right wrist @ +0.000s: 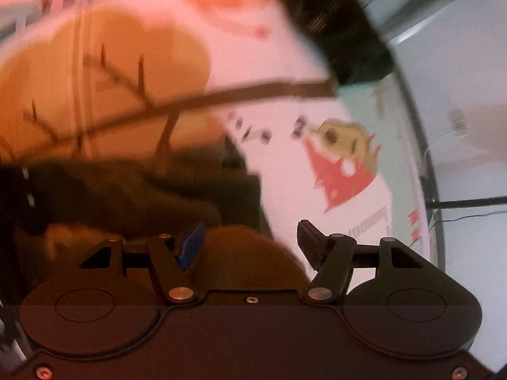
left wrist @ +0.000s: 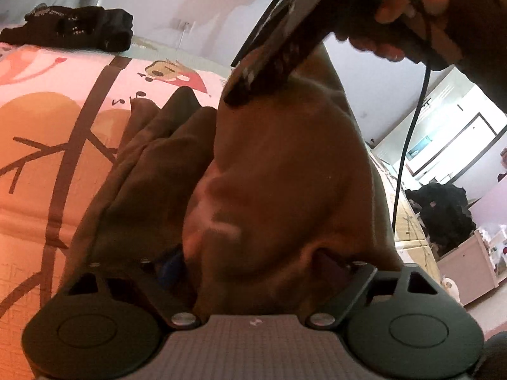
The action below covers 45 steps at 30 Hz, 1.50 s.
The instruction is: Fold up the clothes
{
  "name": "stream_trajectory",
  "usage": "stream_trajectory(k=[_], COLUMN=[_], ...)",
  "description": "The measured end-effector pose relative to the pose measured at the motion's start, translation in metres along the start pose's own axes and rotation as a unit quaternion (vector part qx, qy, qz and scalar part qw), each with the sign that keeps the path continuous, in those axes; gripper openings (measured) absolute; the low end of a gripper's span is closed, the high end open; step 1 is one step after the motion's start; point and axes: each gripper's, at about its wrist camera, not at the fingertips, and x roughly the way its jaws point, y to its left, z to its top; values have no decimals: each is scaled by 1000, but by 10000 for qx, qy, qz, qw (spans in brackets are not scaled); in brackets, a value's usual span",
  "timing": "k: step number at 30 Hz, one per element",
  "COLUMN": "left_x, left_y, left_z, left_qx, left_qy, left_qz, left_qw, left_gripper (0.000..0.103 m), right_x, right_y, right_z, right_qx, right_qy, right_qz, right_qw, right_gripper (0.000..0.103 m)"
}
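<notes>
Underneath everything lies the printed bedspread (left wrist: 47, 145), pink and orange with dark branches and a small guitar motif, seen in both views. On it rests the brown garment (left wrist: 285, 171), bunched and partly lifted: its bulk fills the left wrist view, rising from between the fingers of the left gripper (left wrist: 253, 262) up to the right gripper (left wrist: 253, 82), which comes down from above in a person's hand (left wrist: 408, 15) with a dark sleeve. Cloth buries the left gripper's fingers, so whether they pinch the fabric cannot be told. In its own view, the right gripper (right wrist: 250, 243) has its fingers spread apart, with a fold of the brown garment (right wrist: 247, 256) sitting low between them and more of it trailing off left; that view is smeared with motion blur, so contact at the pads is unclear. A folded black garment (left wrist: 73, 28) lies at the far edge of the bedspread, well apart. A black cable (left wrist: 408, 145) hangs from the right gripper's handle.
</notes>
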Motion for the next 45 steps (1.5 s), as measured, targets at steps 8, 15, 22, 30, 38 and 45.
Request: stream_trajectory(k=[8,15,22,30,38,45], left_x=[0,-15,-39,-60,-68,-58], left_y=[0,-6,-30,-32,-7,5], left_z=[1,0,1,5,5,0], left_qx=[-95,-120,220,109,-381,-408], left_qy=[24,-108,-610,-906,-916,-646], left_qz=[112,244,624,1223,1869,2165], left_qw=[9999,9996,9959,9883,9774,9733], left_gripper=[56,40,18,11,15,20], right_x=[34,5,-64,-99,-58,37], right_y=[13,14,-6,-16,-11,0], right_z=[-11,-26,-55,-78,-32,12], right_qx=[-368,-381,77,498,968,1639], right_qy=[386,-284,-1678,-3300,-3525,-2901], right_qz=[513,415,420,714,802,209], right_qw=[9973,9980,9849,9399,9273,9426], right_gripper=[22,12,12,11,11,3])
